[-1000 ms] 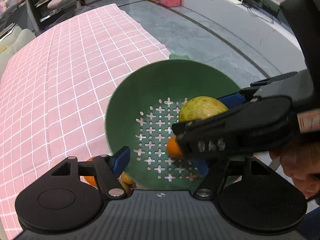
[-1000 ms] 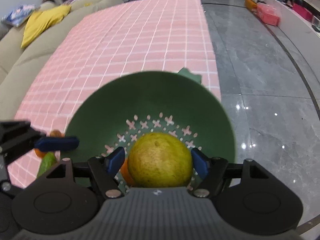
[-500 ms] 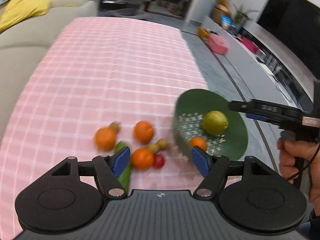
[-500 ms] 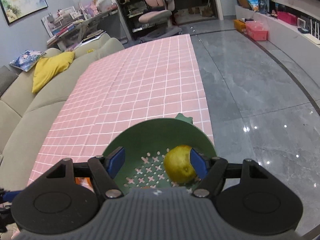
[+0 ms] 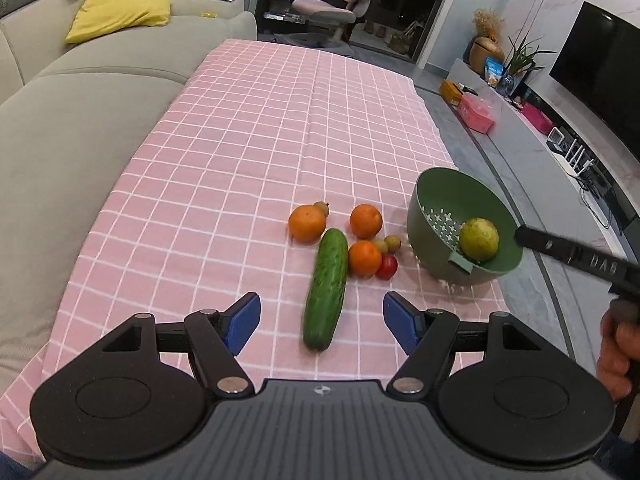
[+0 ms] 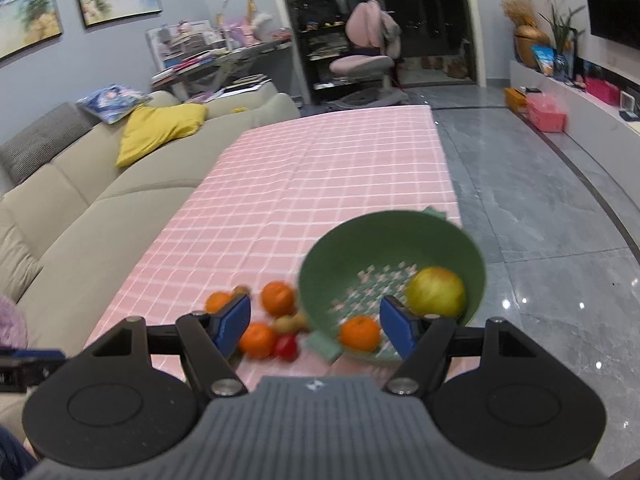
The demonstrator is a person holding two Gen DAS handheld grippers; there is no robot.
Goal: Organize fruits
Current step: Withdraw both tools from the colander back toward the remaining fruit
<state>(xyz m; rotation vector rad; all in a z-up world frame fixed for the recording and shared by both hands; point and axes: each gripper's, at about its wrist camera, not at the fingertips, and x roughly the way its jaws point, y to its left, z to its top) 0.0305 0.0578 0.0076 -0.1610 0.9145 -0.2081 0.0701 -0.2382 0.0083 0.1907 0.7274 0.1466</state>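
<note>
Only a pear point(image 5: 479, 239) and one orange point(image 6: 359, 333) were seen in the green bowl point(image 5: 430, 204); three oranges point(image 5: 364, 258), a cucumber point(image 5: 326, 288) and small fruit were left on the worktop point(image 5: 248, 152), both tools point(image 5: 320, 322) point(image 6: 316, 322) held apart, empty

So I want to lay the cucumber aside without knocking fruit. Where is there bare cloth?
Bare cloth lies left of the cucumber towards the sofa, and across the tablecloth's far half. It is crowded between the cucumber and the green colander, where the oranges and tomato cluster.
</note>
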